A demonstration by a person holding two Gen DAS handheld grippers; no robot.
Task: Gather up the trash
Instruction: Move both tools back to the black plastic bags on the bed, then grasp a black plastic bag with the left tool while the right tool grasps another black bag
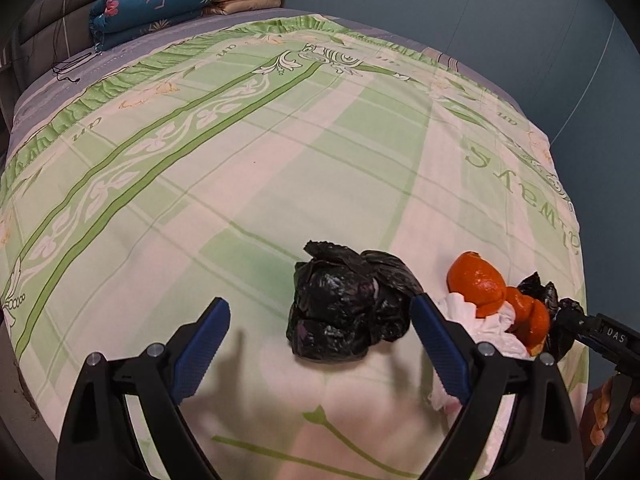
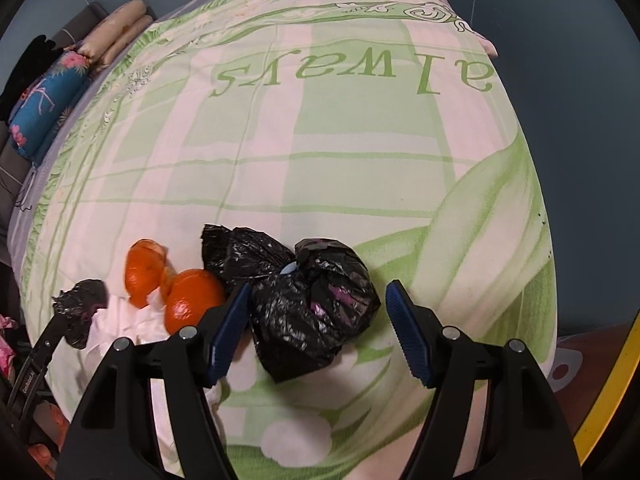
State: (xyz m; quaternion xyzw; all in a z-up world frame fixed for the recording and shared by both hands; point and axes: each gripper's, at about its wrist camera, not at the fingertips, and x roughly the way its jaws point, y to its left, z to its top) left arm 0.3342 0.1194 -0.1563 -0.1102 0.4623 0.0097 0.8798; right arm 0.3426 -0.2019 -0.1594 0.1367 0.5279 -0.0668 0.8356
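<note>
1. Left wrist view: the left gripper point(image 1: 320, 302) has its jaws spread wide with nothing in them. It points down at the bed point(image 1: 280, 140), and a crumpled black bag bundle point(image 1: 348, 304) lies on the sheet just ahead, closer to the right-side finger than the left one.
2. Same view, off to the right: orange peels point(image 1: 476, 280) sit on a white tissue point(image 1: 496, 328). A scrap of black plastic point(image 1: 536, 290) pokes out behind them, near the bed's edge.
3. Right wrist view: the right gripper point(image 2: 319, 287) is also open fairly wide. A knotted black bag point(image 2: 312, 308) sits in the gap between its fingers. The pads don't look like they're squeezing it, so I'd call it not grabbed yet.
4. Same view: the peels and tissue are just left of that bag. I can't tell whether it's the same bundle the other camera shows or a second one.
5. My read: this is the approach step, with both tools lined up on the rubbish and nothing picked up so far.
6. Next up, I'd guess: drop the right jaws around the bag and close. The plastic is slippery and squashy, so bite deep into the bulk. The loose peels and tissue will need their own grab.
</note>
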